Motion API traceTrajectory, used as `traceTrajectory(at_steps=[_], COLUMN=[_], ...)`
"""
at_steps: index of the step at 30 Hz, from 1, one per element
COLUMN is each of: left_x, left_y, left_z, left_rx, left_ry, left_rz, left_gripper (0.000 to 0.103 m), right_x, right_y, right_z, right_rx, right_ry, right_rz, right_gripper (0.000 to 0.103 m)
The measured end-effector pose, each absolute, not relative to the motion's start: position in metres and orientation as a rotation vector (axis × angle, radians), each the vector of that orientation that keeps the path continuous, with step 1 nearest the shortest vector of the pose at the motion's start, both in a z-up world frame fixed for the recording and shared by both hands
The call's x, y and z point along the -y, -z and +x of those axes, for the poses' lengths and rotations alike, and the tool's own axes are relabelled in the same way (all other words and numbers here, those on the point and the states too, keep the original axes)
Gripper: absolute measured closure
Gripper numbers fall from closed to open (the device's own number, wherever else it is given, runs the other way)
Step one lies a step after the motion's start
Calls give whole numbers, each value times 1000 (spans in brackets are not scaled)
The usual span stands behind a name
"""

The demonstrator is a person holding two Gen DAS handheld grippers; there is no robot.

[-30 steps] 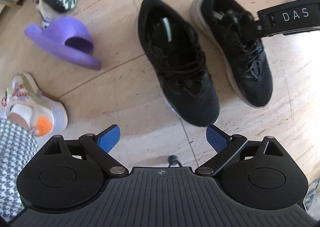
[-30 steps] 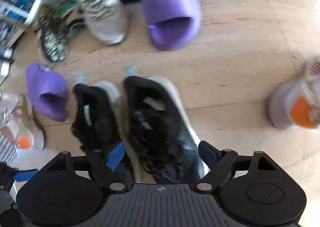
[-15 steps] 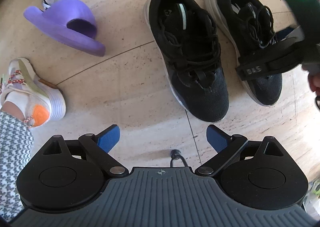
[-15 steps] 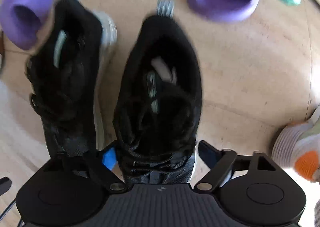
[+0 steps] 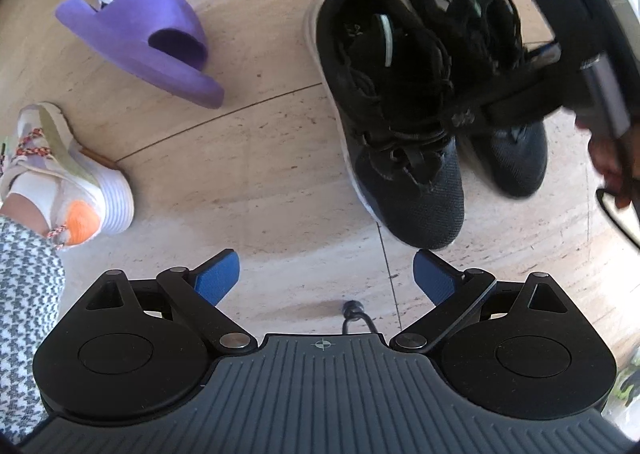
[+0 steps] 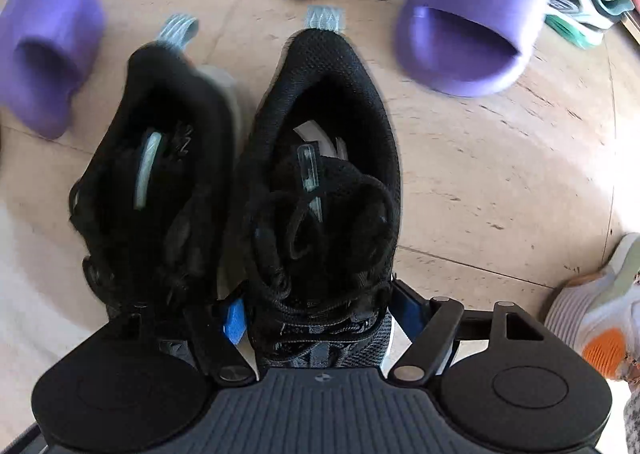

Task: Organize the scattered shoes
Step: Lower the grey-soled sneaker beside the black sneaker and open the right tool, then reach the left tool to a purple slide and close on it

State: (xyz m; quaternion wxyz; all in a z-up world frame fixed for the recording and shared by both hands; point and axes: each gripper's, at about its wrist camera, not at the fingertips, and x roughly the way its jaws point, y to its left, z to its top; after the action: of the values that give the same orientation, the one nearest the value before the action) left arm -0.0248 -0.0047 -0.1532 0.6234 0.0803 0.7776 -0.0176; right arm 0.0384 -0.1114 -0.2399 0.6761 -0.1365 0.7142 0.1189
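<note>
Two black sneakers stand side by side on the tan tiled floor [image 5: 248, 182], toes toward the cameras. The right gripper [image 6: 316, 320] points straight down over the right-hand sneaker [image 6: 320, 182]; its blue pads [image 6: 234, 320] flank the laced midfoot and its jaws are closing, though blur hides whether the pads press yet. The other sneaker [image 5: 396, 126] sits just beside it, nearly touching. The left gripper [image 5: 326, 274] hovers above bare floor near that sneaker's toe, jaws apart with nothing between them. A purple slide [image 5: 144, 42] lies well to the side, a second one [image 6: 472, 18] beyond the heels. A white and orange shoe [image 5: 68, 182] is on a person's foot.
</note>
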Motion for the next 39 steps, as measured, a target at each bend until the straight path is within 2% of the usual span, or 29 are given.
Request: traceTrajectory(at_steps=[7,8,9,10,17,22,25,31,39], left_x=[8,8,7,7,-6,-33,-50,-84,-110], left_y=[151,150,149,147,134,126,121,123,173], left_z=[-27,-27,-27,-26,-25,-22,-14,28,76], left_rx=[-1782,-1779,-1775,-1766,-1711,-1677,-1621,-1509,-1522], left_ry=[37,31,27,23,-49,-178,-281,-433,-497], left_rz=[211,211,211,211,139,-36,-74,-89,-119], left_gripper=[6,6,6,6,6,6,6,5,6], right_x=[103,104,108,110,169,219,216,205,198], right_y=[236,231,222,218,159,144,146,154,169], right_z=[34,35,38,39,54,28,8,2,20], right_rx=[-1645,-1636,-1626,-1623,-1591,-1600,-1634,-1641,-1642], right_ry=[-358,-357,-341,-332,-193,-55,-2,13,-42], right_rz=[-247,-245,-229,-219,58,305,395,406,409], right_gripper=[26,23,13,11,11,9,9,9,9])
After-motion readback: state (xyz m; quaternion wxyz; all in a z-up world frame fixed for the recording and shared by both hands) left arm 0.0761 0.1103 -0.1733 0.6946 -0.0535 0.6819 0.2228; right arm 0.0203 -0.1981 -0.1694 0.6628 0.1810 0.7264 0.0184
